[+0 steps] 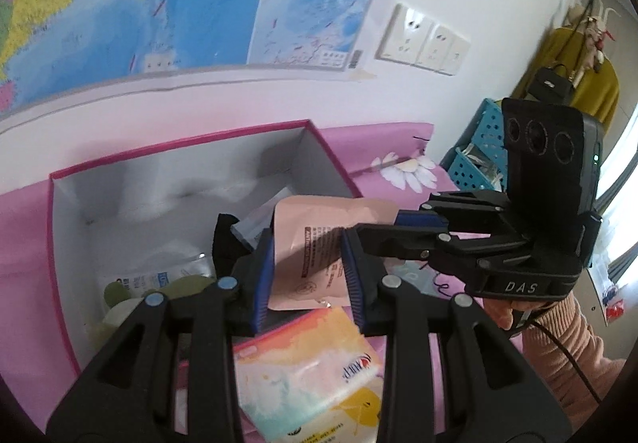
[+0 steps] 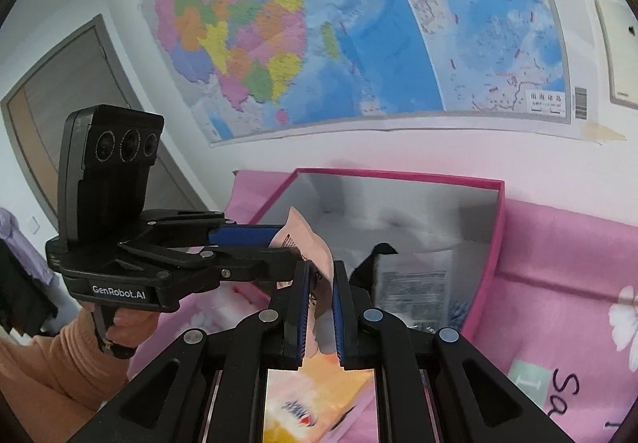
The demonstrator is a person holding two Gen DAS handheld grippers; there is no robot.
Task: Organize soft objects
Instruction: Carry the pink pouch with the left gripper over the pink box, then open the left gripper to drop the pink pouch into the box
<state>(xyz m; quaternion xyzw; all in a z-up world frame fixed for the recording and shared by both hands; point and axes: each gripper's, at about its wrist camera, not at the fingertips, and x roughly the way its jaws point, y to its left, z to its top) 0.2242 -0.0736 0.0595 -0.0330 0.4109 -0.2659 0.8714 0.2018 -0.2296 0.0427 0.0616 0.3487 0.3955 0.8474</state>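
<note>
A pale pink pouch (image 1: 315, 243) with red print hangs over the edge of the pink-rimmed box (image 1: 179, 148). My right gripper (image 2: 321, 303) is shut on the pouch's (image 2: 307, 239) edge; it also shows in the left wrist view (image 1: 414, 223). My left gripper (image 1: 309, 275) is open, its blue pads on either side of the pouch, not pressing it; it also shows in the right wrist view (image 2: 255, 239). A colourful tissue pack (image 1: 315, 375) lies on the pink bedsheet below both grippers. In the box lie a clear printed packet (image 2: 414, 291), a black cloth (image 1: 225, 243) and a green soft toy (image 1: 119, 303).
The box (image 2: 498, 243) sits on a pink flowered bedsheet (image 2: 566, 303) against a white wall with a large map (image 2: 359, 44). A blue plastic basket (image 1: 478, 156) stands at the bed's far right. A wall socket panel (image 1: 422, 40) is above it.
</note>
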